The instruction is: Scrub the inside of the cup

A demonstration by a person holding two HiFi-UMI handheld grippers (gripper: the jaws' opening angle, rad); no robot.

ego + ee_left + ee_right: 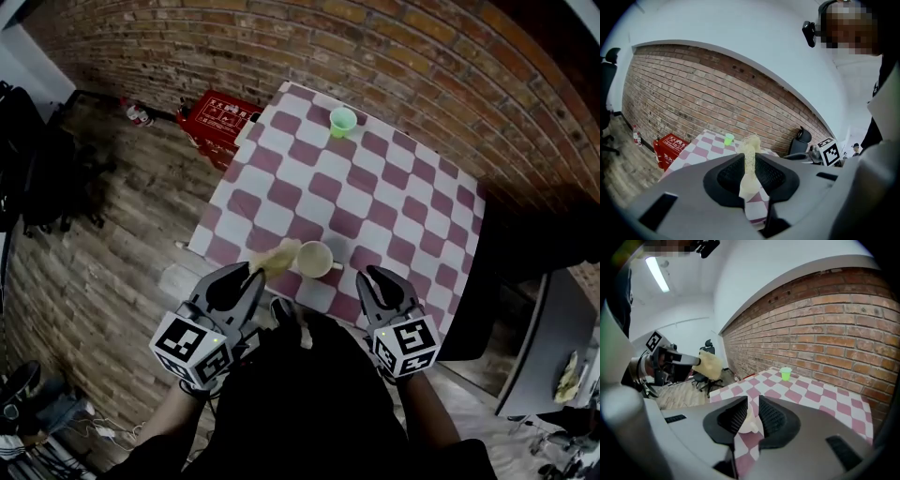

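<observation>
Two tongs sit closest to you, at the near edge of the bench (375,202). Your left tongs (251,279) are clamped on a pale yellow sponge (275,258), which stands up between the pads and sticks out past their tips. Your right tongs (378,281) stand only a narrow slit apart and grip nothing; in the right gripper view the cup shows through that slit, beyond the tips.

Just ahead, between the two tongs, the cream cup (315,260) stands upright on the checked cloth near the bench's front edge, its mouth up and its handle towards your right tongs. The sponge's far end lies right beside the cup's left rim; whether it touches, you cannot tell. Your right tongs are near the handle but apart from it.

Further out, at the far end of the bench, a small green cup (343,121) stands alone. Beyond the bench's far left corner a red crate (217,116) rests on the wooden floor (112,234), against the brick wall (422,66).
</observation>
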